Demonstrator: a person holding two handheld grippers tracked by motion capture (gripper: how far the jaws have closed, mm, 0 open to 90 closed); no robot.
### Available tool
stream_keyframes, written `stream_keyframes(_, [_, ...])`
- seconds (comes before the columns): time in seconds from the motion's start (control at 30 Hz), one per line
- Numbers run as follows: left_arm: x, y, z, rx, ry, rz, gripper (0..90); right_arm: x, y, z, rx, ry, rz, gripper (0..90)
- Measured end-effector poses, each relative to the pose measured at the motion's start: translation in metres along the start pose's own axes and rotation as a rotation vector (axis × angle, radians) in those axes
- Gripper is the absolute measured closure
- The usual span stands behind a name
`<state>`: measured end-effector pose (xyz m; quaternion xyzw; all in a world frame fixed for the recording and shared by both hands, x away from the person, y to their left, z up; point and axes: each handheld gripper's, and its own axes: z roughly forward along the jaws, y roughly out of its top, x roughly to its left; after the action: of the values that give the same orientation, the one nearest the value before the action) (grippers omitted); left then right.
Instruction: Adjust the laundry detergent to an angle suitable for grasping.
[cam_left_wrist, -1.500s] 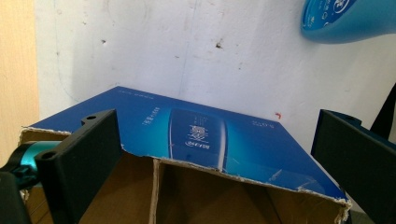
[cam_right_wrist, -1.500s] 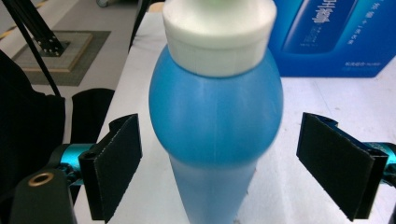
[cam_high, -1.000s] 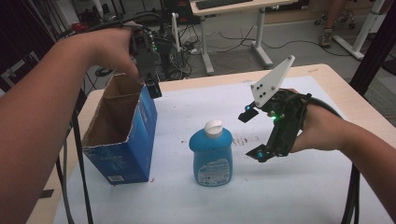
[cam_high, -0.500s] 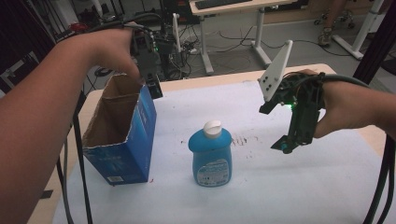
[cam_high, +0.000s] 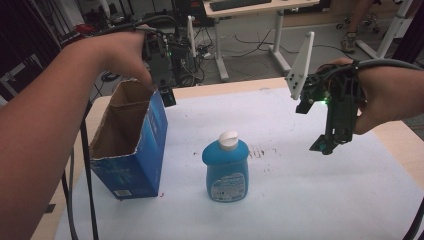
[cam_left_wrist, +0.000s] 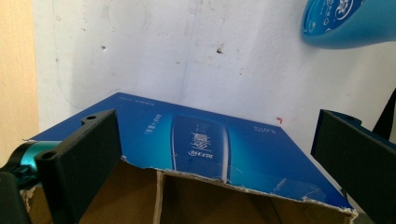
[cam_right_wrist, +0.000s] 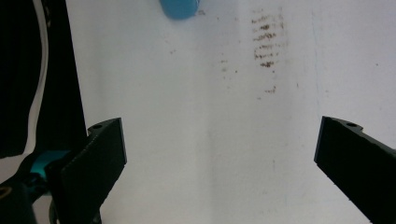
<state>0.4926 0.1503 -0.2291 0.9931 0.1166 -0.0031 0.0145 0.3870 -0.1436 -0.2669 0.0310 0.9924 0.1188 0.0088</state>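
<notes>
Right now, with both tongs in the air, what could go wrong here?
1. The left tongs hang open over the far rim of the open blue carton; a bump could tip it, perhaps onto the blue bottle standing close by.
2. The right tongs, open and off to the side, could knock that upright bottle over if they come in low.

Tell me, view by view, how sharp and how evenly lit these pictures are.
High view: soft and grainy, dim at the left edge, the blue bottle and open box readable. Left gripper view: box print crisp, the near black jaws blurred. Right gripper view: the white table cover bright and flat, its brown smudges sharp.
</notes>
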Motion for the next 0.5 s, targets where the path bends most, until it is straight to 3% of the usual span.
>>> stream_keyframes(0.23, [0.001, 0.002, 0.002, 0.006, -0.006, 0.0, 1.7, -0.003, -0.005, -0.016, 0.091, 0.003, -0.002, 1.3])
stream_keyframes(0.5, [0.0, 0.009, 0.003, 0.003, -0.008, 0.014, 1.7, -0.003, -0.011, -0.035, 0.125, -0.005, 0.008, 1.3])
